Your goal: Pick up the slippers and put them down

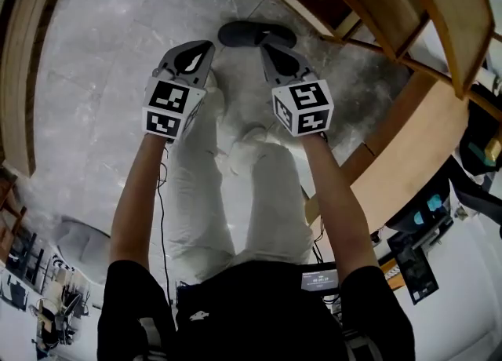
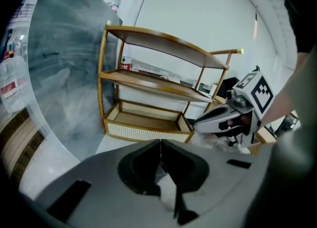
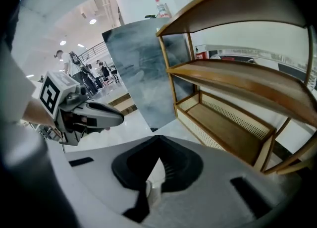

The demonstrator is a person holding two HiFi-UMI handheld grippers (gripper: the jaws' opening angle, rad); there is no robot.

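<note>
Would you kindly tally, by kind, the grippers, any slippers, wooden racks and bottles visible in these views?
Grippers: 2 (left gripper, right gripper)
Dark slipper: 1 in view
Wooden rack: 1
Bottle: 1
Total: 5

Head camera is looking steeply down onto the floor (image 1: 94,85), taking in the left gripper (image 1: 200,49) and right gripper (image 1: 271,52) from close above. Left gripper camera is riding just behind its own jaws, facing the shelf (image 2: 158,85) obliquely, nearer its left end. Right gripper camera is facing the same shelf, nearer its right end. Each gripper view is catching the other gripper at its edge. All three views are sharing the shelf.
</note>
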